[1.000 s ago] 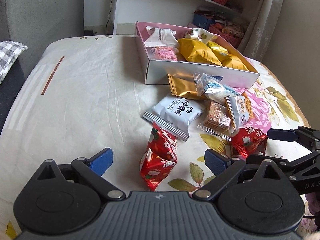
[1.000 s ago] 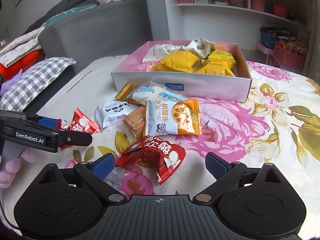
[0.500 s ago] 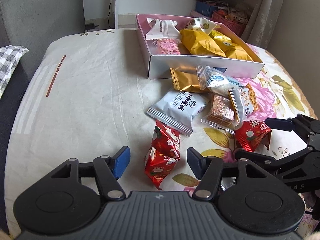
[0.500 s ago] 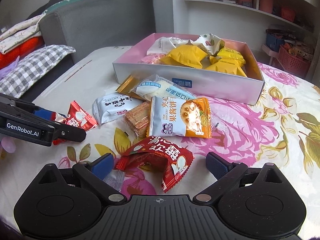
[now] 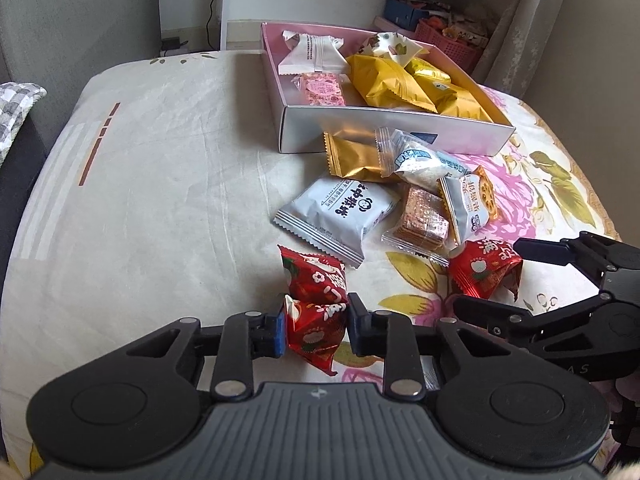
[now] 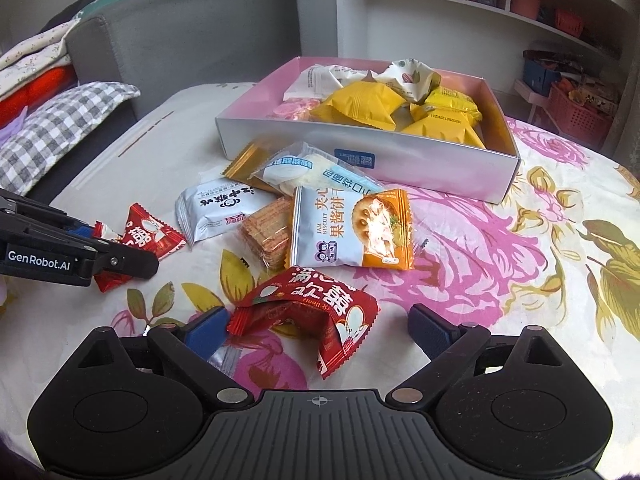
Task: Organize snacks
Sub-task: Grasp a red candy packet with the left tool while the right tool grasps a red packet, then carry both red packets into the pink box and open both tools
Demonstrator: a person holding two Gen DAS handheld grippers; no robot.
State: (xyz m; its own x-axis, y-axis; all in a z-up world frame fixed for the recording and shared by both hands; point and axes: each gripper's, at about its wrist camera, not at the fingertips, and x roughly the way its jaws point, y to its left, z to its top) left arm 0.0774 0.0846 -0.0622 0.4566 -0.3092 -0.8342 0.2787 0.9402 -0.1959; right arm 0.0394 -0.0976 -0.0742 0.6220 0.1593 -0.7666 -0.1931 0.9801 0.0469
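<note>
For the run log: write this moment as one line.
left gripper: jaws just closed on red snack packet | right gripper: open around second red packet | box: part-filled

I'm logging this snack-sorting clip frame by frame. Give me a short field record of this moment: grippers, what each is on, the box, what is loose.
left gripper: jaws have just been closing, now shut on the red twin snack packet
right gripper: open, straddling a second red snack packet, not gripping it
box: pink inside, holds yellow packets and white ones
loose on tablecloth: jam biscuit packet, white packet, wafer pack, gold packet
</note>
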